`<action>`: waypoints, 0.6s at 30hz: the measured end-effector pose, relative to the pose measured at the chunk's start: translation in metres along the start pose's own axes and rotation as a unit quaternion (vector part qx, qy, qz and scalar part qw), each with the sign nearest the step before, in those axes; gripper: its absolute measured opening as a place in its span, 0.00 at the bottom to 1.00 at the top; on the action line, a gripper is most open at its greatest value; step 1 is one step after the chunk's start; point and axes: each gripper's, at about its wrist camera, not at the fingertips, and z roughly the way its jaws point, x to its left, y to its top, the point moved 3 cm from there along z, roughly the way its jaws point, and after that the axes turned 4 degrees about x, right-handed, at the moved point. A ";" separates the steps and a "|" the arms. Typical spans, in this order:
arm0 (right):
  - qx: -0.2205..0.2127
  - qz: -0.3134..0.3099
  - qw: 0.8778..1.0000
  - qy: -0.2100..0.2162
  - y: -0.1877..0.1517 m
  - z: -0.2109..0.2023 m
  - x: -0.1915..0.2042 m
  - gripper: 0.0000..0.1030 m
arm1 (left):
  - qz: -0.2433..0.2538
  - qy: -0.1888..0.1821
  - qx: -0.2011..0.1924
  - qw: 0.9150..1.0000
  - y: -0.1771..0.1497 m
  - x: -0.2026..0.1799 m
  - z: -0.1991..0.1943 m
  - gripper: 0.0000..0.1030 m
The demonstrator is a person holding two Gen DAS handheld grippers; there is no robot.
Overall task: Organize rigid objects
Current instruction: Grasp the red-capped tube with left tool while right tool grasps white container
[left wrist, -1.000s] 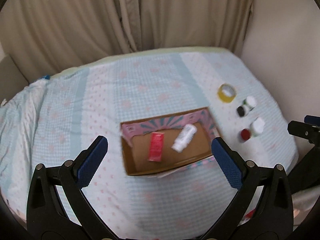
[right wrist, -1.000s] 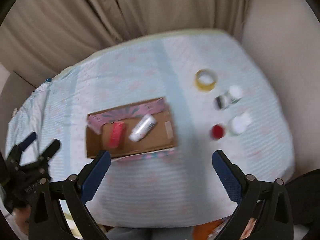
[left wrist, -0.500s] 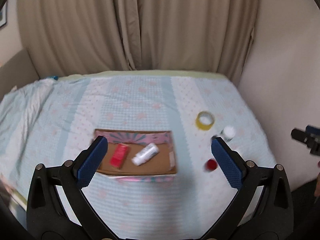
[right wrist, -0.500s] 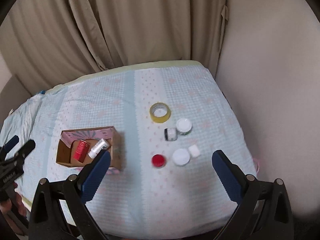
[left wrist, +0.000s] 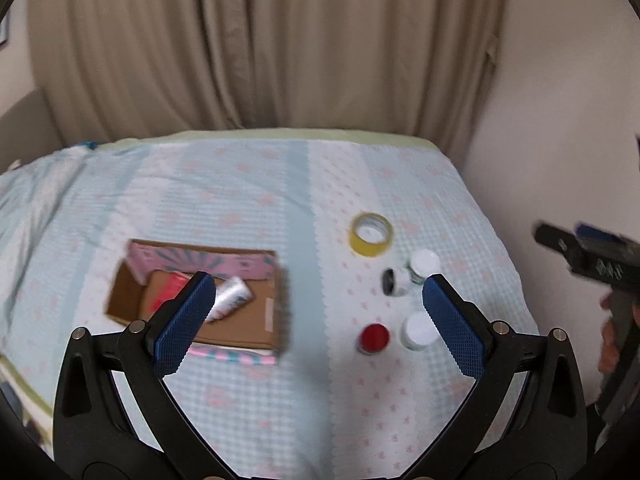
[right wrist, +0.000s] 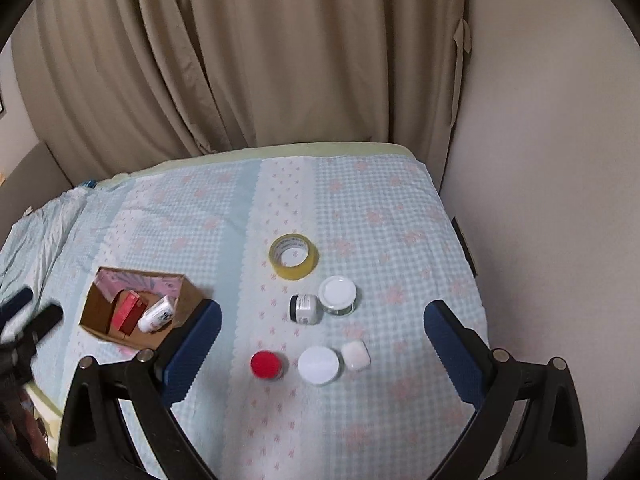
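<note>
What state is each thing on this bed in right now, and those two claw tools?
Cardboard box: open, holding two items.
Red packet: in box.
White bottle: lying in box.
Tape roll: flat on cover.
Red-lidded jar: upright, closed.
Black-capped jar: on its side.
Left gripper: open, empty.
Right gripper: open, empty.

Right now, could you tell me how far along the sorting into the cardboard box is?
Done: a red box and a white bottle lie in the cardboard box. In hand: nothing; the left gripper and right gripper are both open and empty. Left on the bedspread: the yellow tape roll, three white-lidded jars, a red-lidded jar and a small white case.
</note>
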 end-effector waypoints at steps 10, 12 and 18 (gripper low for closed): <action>0.003 -0.003 1.000 -0.026 -0.025 0.101 -0.030 0.98 | 0.057 -0.059 0.063 0.995 -0.076 -0.053 0.123 1.00; 0.011 -0.003 1.000 -0.028 -0.032 0.126 -0.037 0.98 | 0.053 -0.069 0.074 0.993 -0.092 -0.056 0.153 1.00; 0.036 -0.036 0.998 -0.034 -0.051 0.206 -0.046 0.98 | 0.044 -0.073 0.099 0.991 -0.132 -0.065 0.224 0.99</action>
